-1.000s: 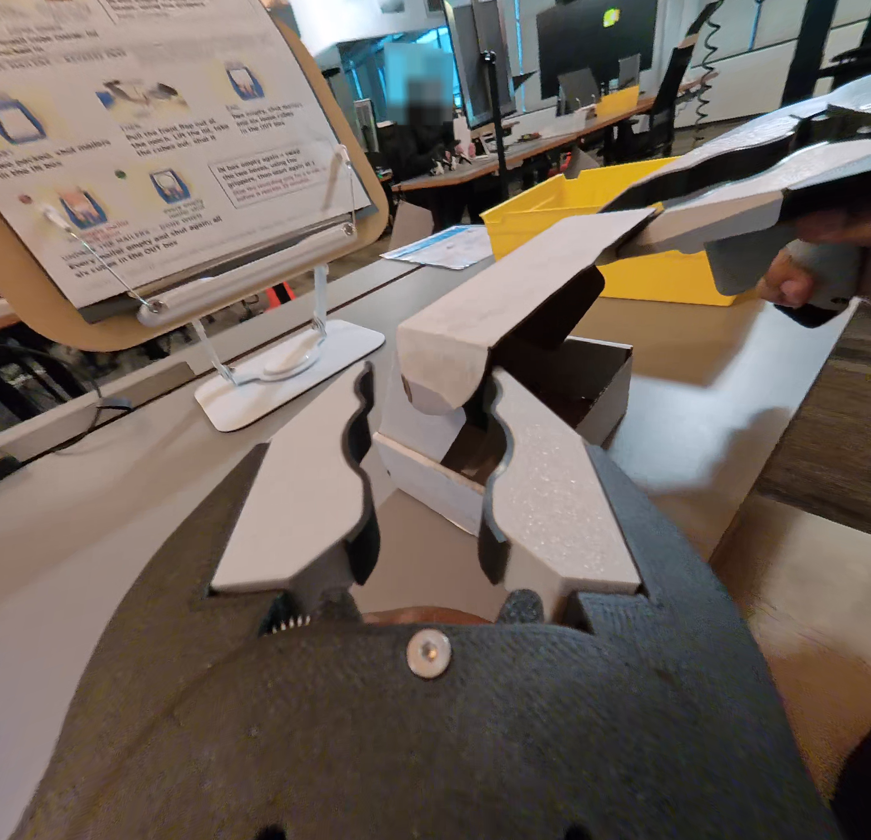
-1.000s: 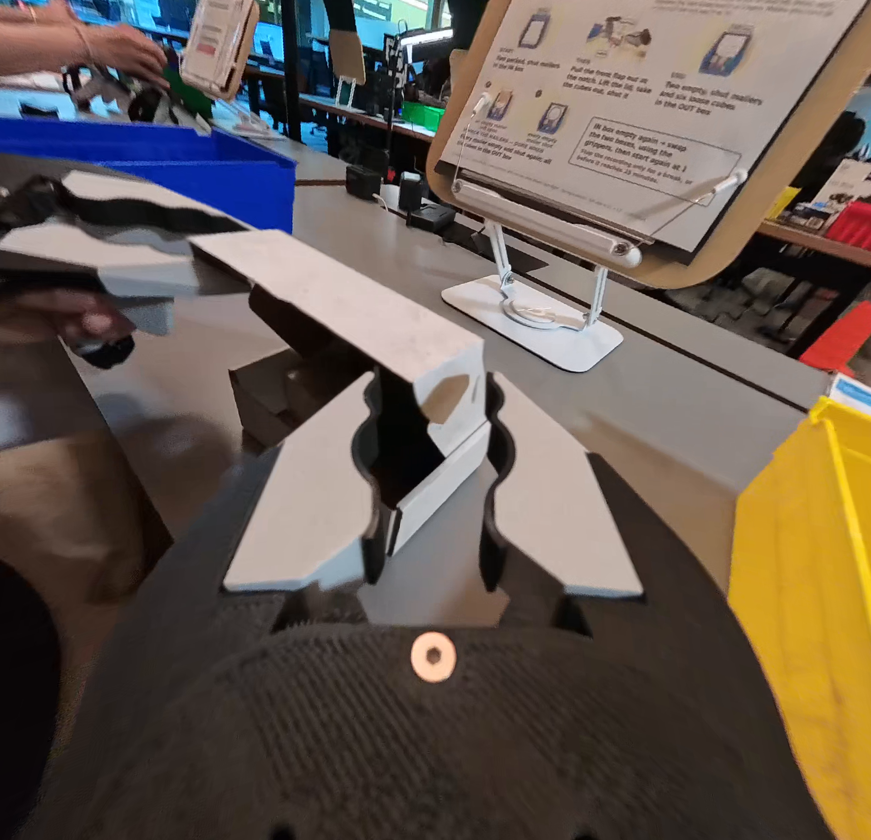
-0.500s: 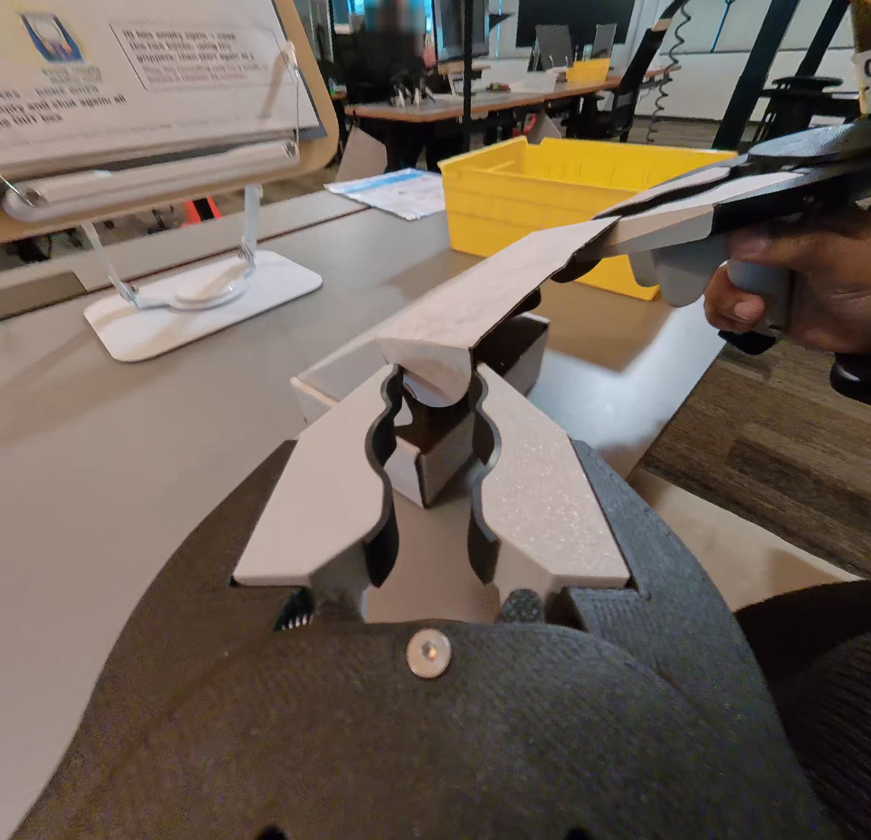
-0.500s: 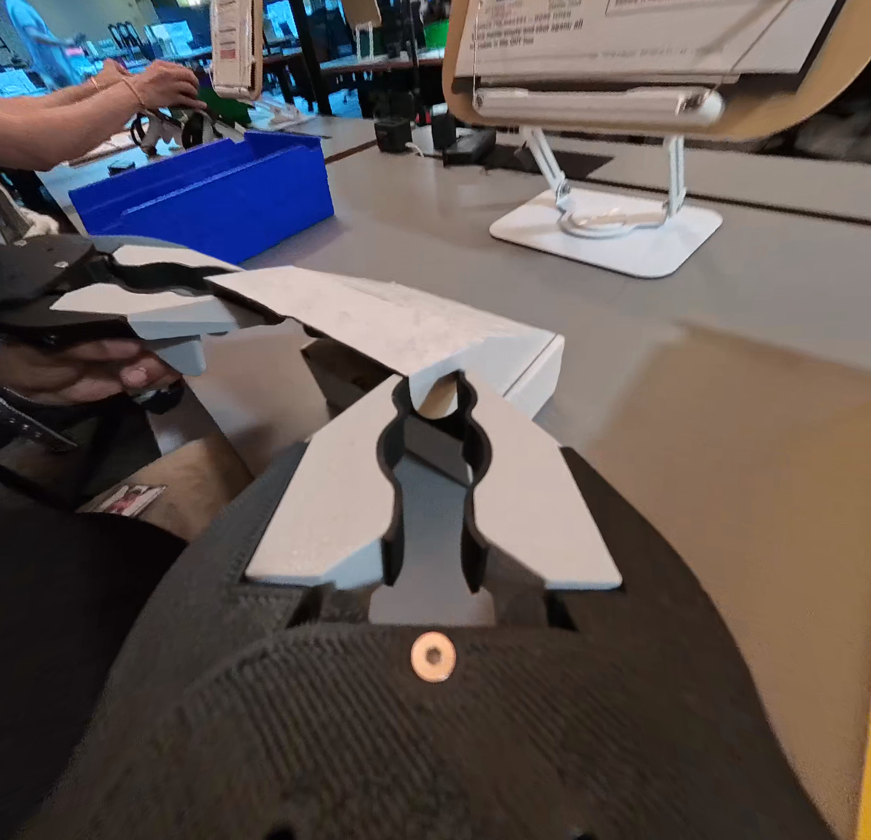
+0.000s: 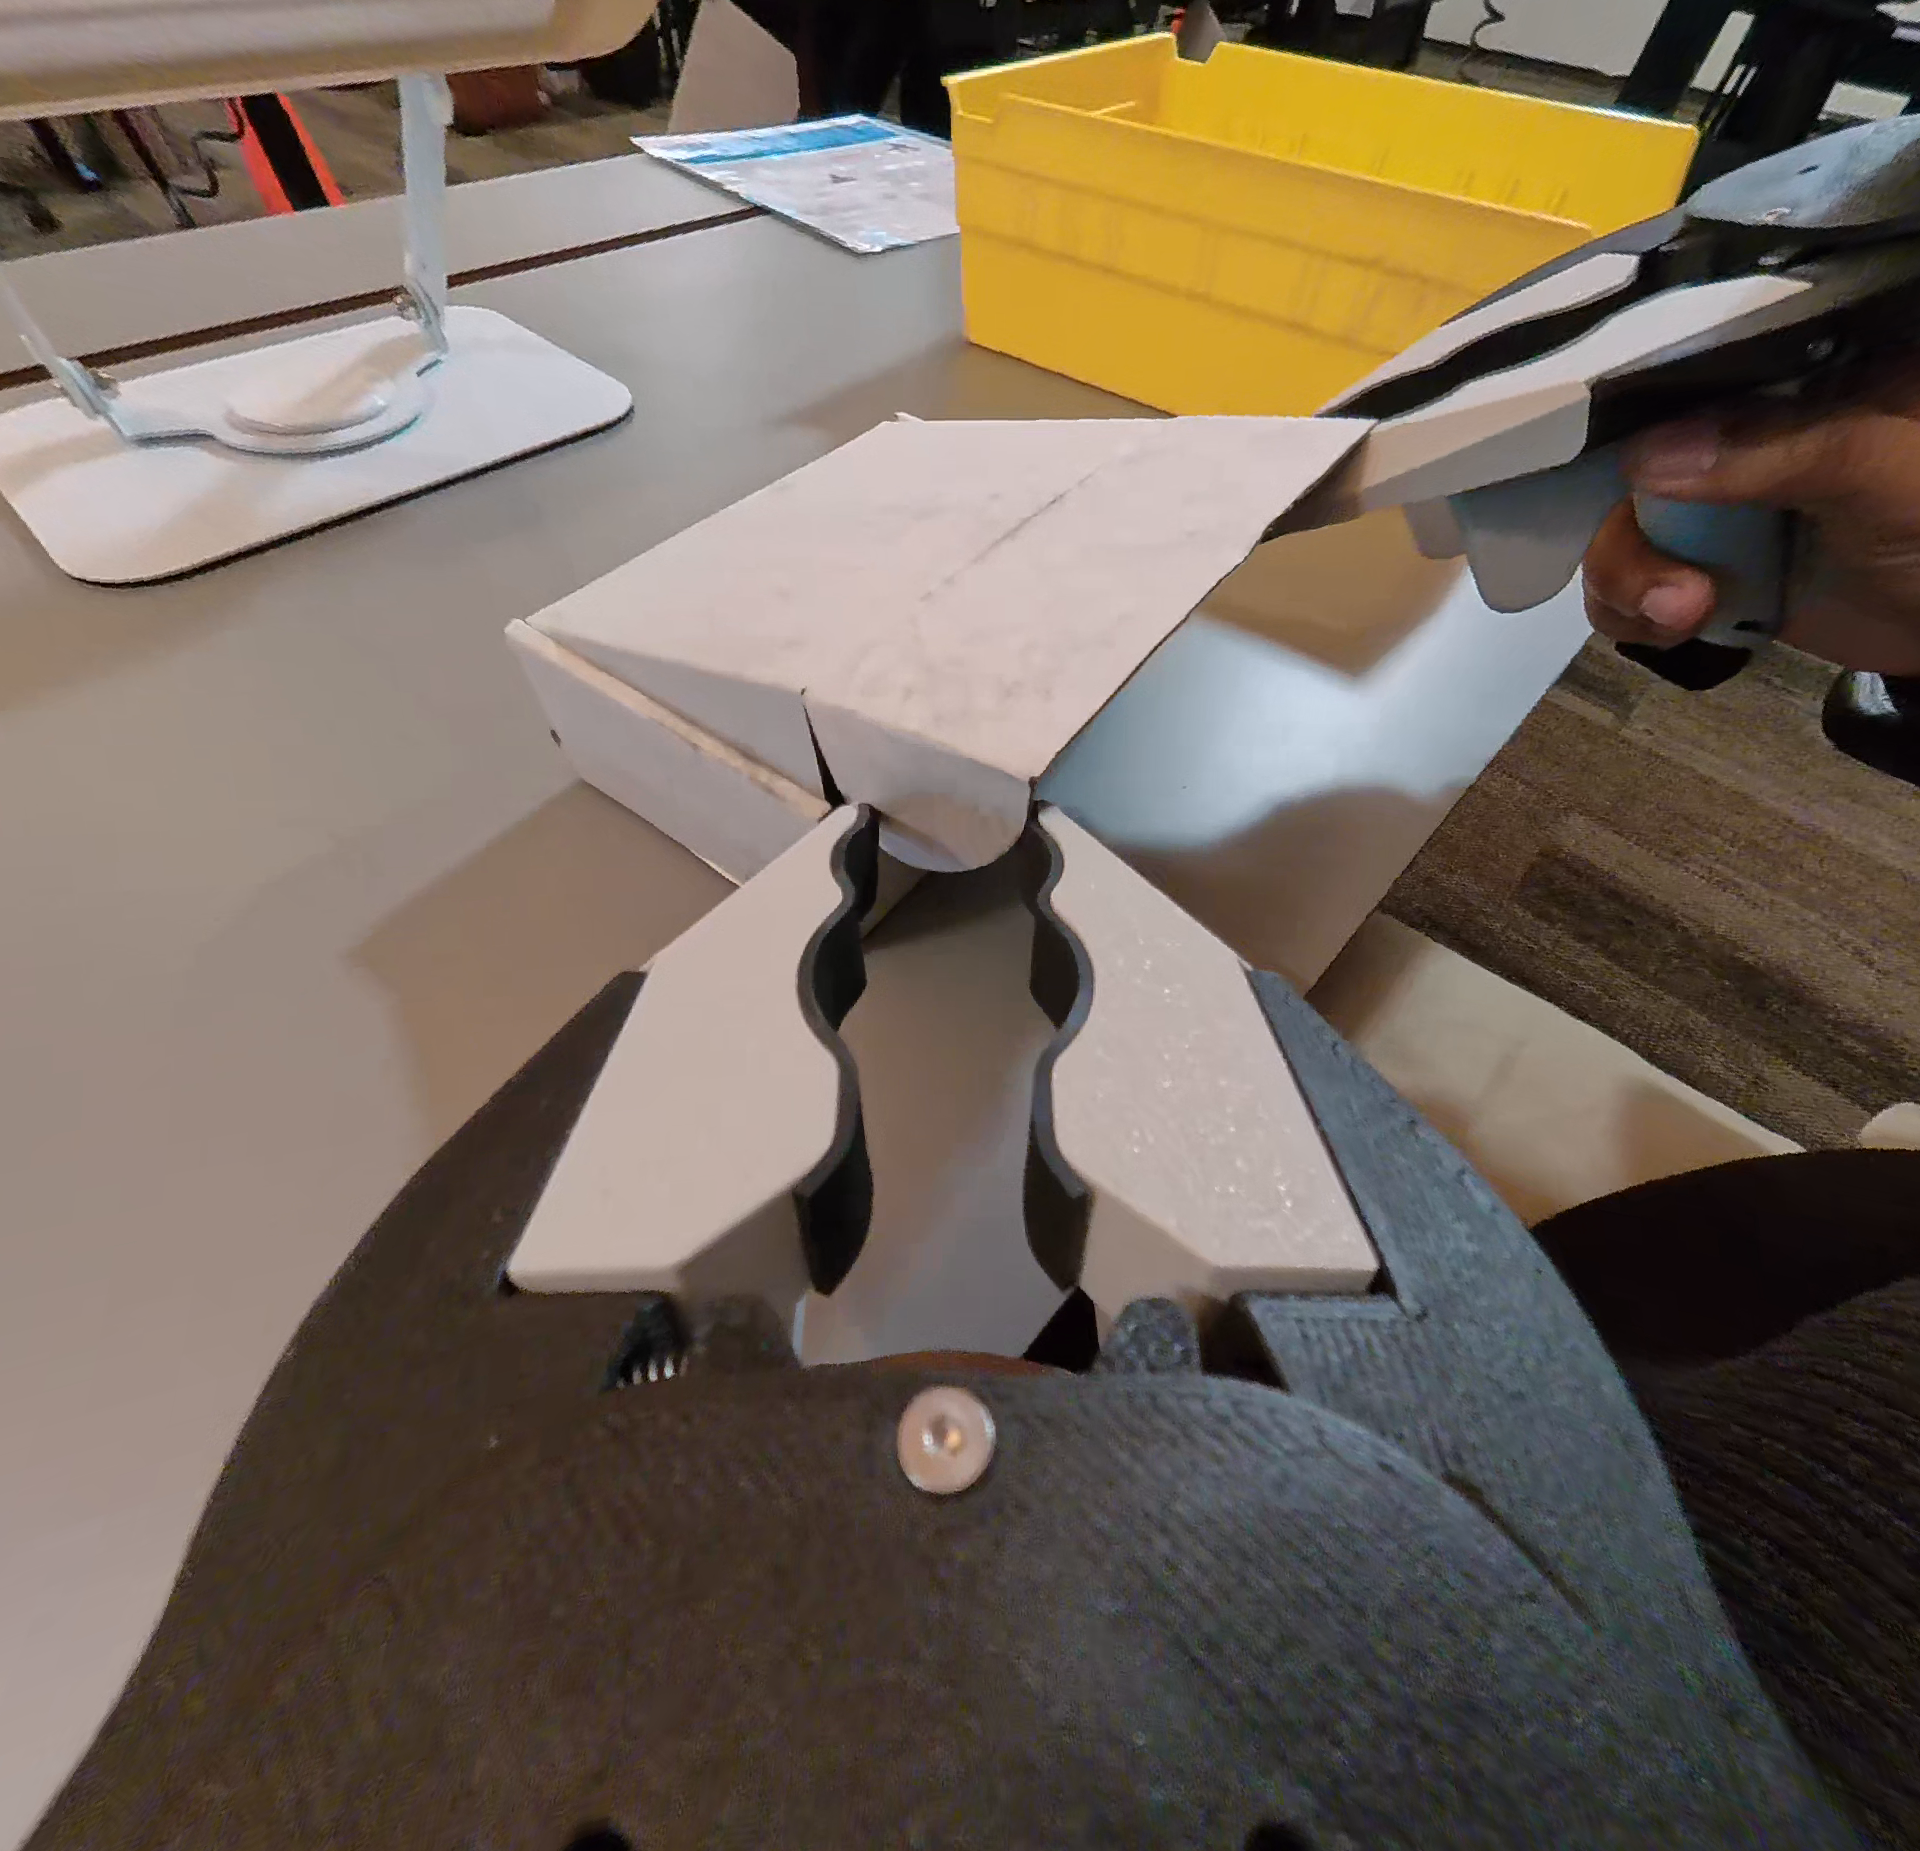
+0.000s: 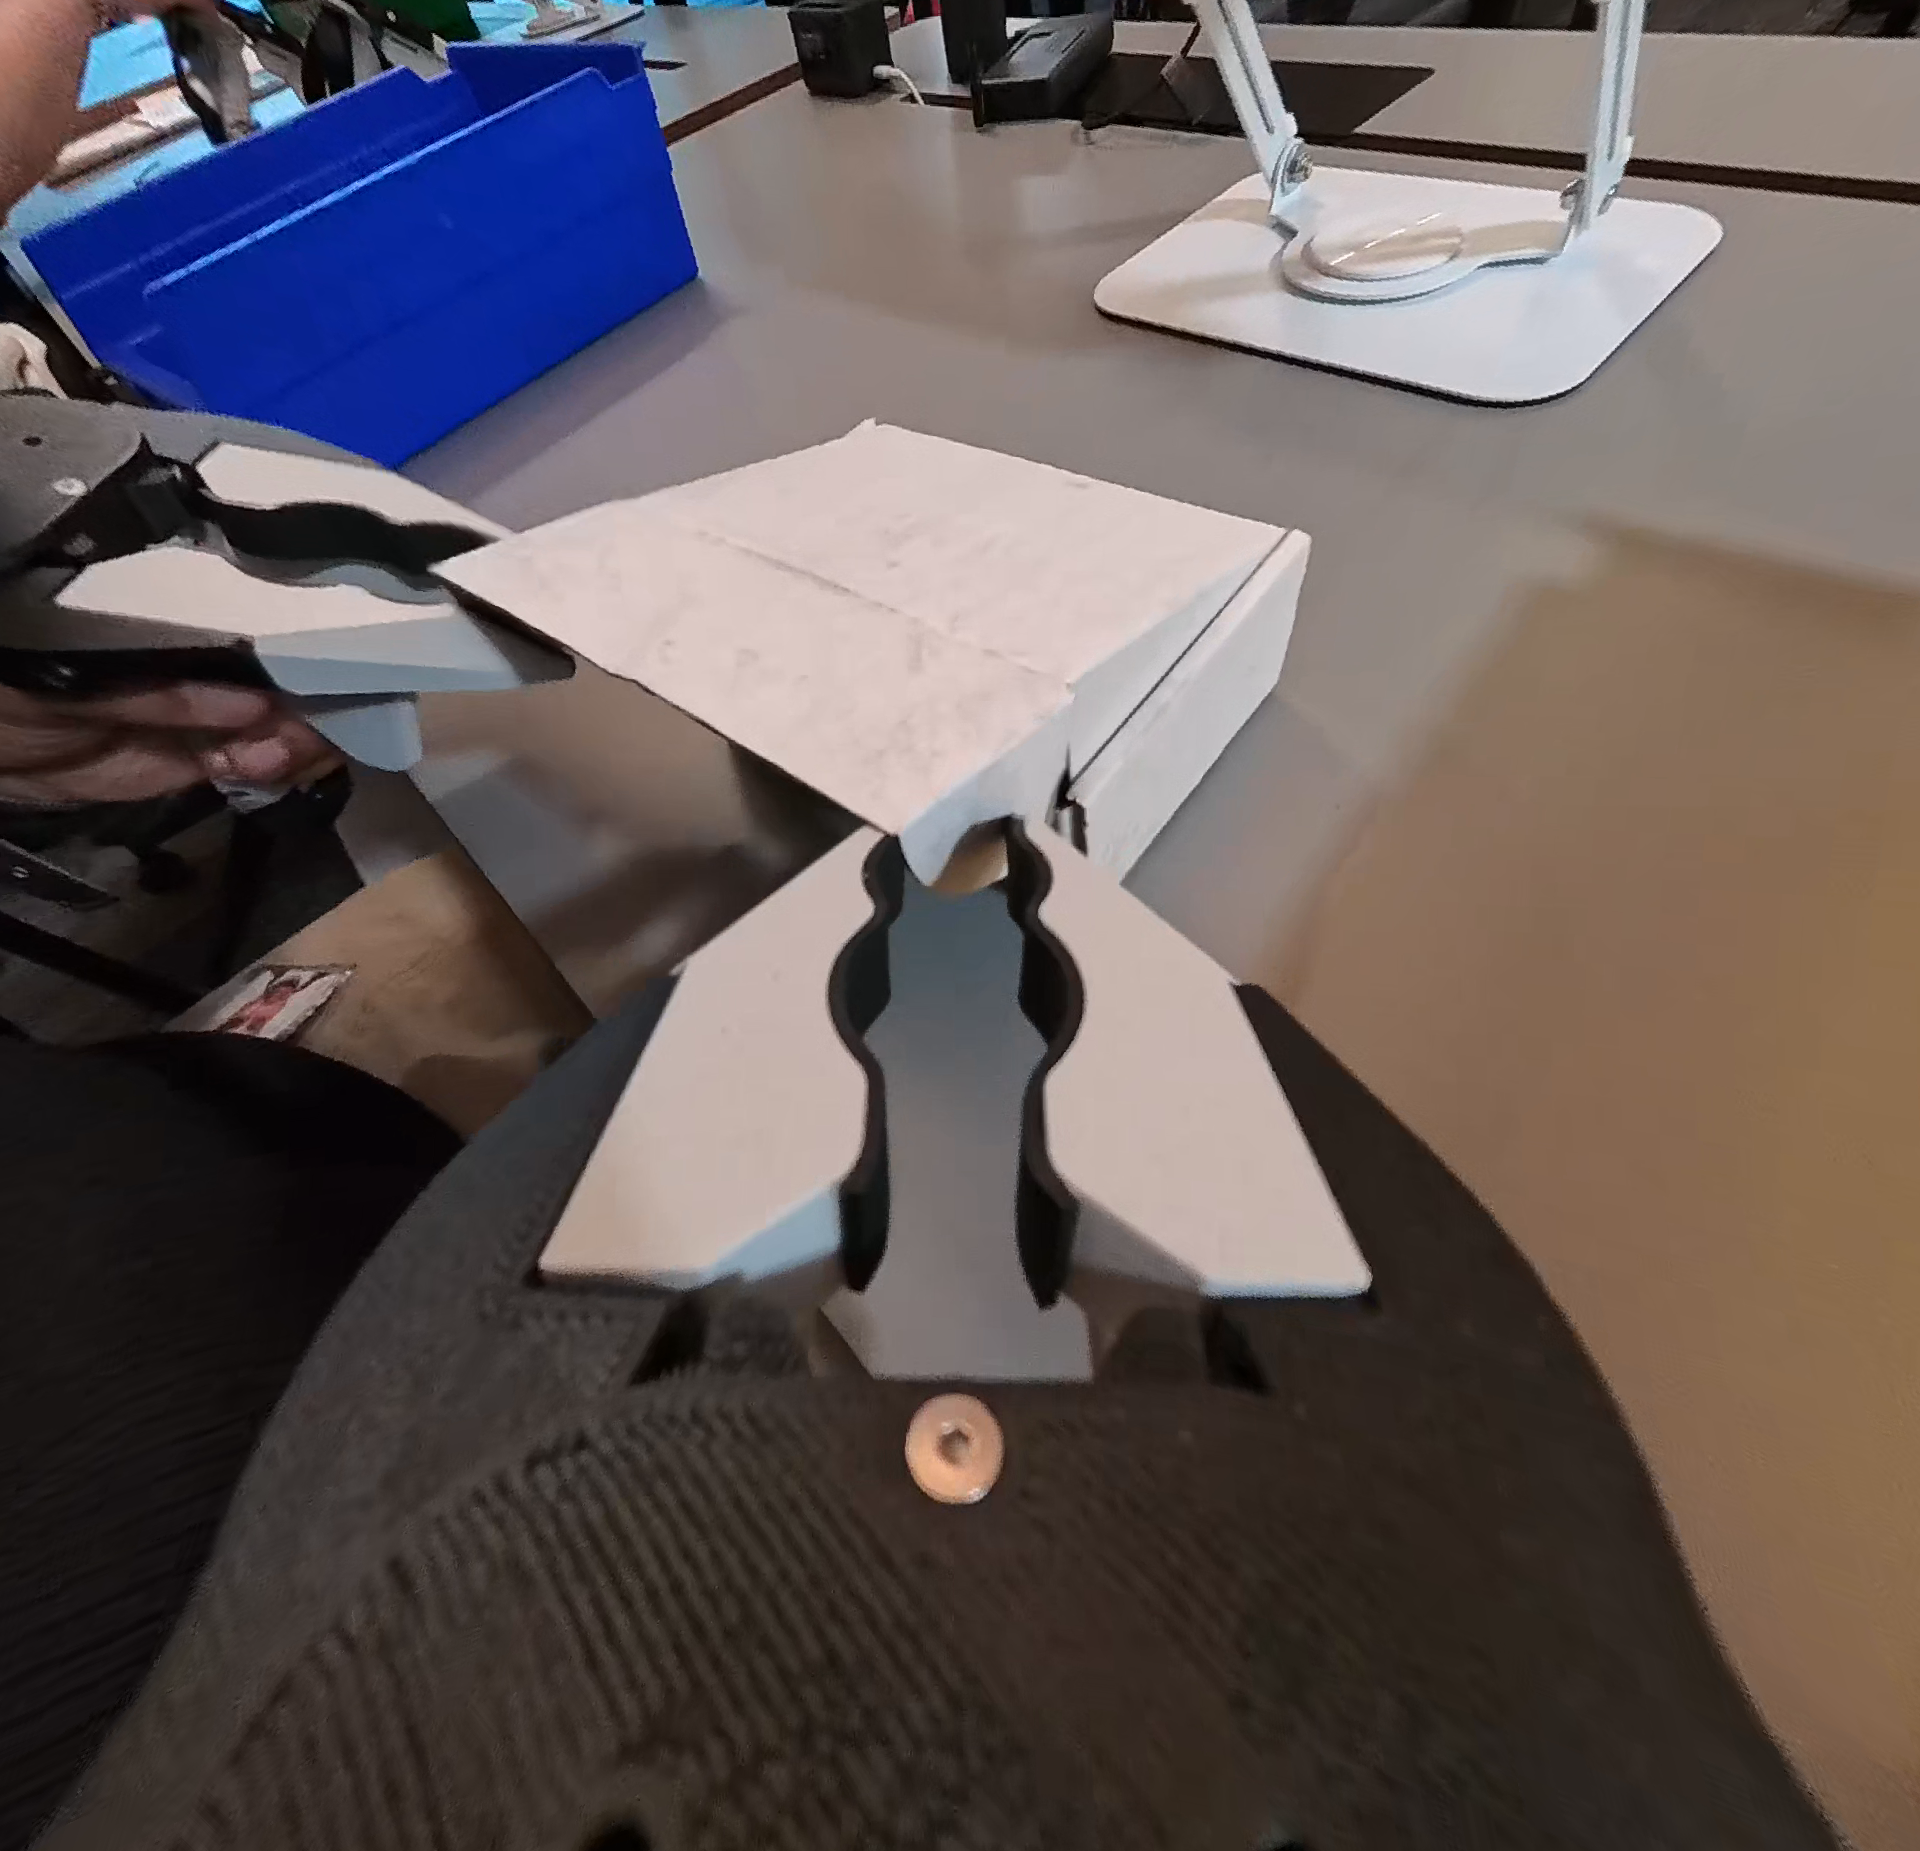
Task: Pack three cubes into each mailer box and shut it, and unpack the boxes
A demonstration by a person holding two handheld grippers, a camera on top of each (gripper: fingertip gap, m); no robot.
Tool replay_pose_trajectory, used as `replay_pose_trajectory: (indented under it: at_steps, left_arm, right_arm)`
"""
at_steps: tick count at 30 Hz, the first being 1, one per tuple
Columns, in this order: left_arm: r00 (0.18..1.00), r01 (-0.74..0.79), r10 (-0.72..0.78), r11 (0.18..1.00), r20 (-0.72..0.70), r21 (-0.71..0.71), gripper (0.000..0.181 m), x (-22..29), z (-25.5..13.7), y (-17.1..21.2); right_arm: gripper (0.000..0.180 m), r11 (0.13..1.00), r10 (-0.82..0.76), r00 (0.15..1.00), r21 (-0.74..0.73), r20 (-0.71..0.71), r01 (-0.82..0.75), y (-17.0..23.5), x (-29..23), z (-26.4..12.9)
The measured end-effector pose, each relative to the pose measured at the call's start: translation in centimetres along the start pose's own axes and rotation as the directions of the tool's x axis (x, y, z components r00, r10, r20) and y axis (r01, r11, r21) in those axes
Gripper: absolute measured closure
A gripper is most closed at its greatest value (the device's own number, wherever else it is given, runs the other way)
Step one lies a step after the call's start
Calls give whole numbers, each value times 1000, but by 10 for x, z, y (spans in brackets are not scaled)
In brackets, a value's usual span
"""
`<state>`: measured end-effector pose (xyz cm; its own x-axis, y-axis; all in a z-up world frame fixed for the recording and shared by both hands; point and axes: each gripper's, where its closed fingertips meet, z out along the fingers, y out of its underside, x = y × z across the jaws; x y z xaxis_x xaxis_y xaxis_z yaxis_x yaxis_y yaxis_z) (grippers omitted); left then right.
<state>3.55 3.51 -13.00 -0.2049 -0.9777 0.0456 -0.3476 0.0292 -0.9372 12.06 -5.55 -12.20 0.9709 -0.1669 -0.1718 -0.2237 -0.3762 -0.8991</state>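
Observation:
A white mailer box (image 5: 665,741) lies on the grey table with its lid (image 5: 987,575) folded down almost flat over it. My left gripper (image 5: 945,840) holds the rounded side tab at the lid's near corner between its fingertips. My right gripper (image 6: 951,861) holds the matching tab on the other side of the box (image 6: 1184,700). Each gripper shows in the other's view at the lid's far corner: the right one (image 5: 1351,451), the left one (image 6: 488,606). The lid hides the inside of the box. No cubes are in view.
A yellow bin (image 5: 1299,201) stands behind the box on the right side, with a paper sheet (image 5: 821,175) beside it. A blue bin (image 6: 395,243) stands on the left side. The white stand base (image 5: 301,430) is at the back. The table edge and carpet floor (image 5: 1662,866) are close. Tip to tip, the grippers are about 12 cm apart.
The lid has come down from a raised slant to almost flat on the box. Both grippers have moved down with its side tabs and narrowed onto them.

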Motion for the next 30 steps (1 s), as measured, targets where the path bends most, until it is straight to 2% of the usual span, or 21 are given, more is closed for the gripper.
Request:
replay_pose_trajectory:
  at_steps: [1, 3, 5, 8, 13, 22, 30]
  left_arm:
    - [1000, -3, 3, 1000, 16, 6, 155, -3, -1, -1]
    - [998, -22, 20, 999, 64, 29, 141, -10, -3, -6]
    - [996, -52, 49, 998, 73, 42, 139, -11, -4, -8]
    - [996, -61, 56, 996, 70, 66, 145, -8, -6, -12]
    - [993, -109, 105, 991, 56, 81, 160, -1, -7, -14]
    - [997, -78, 78, 997, 7, 1, 165, 4, -1, 0]
    - [993, -117, 117, 993, 20, -21, 165, 6, 1, 5]
  right_arm:
    - [161, 1000, -18, 1000, -4, -10, 18, 0, 0, 1]
    - [160, 997, -74, 996, -14, -42, 74, 1, 3, 0]
    - [158, 992, -126, 990, -20, -70, 125, 1, 5, 0]
    - [150, 985, -172, 980, -18, -99, 171, 0, 7, -1]
    - [153, 976, -216, 971, -1, -106, 218, -5, 3, -3]
    - [158, 983, -172, 983, -69, -59, 167, 10, 2, 3]
    - [158, 986, -151, 987, -72, -55, 147, 12, 4, 3]
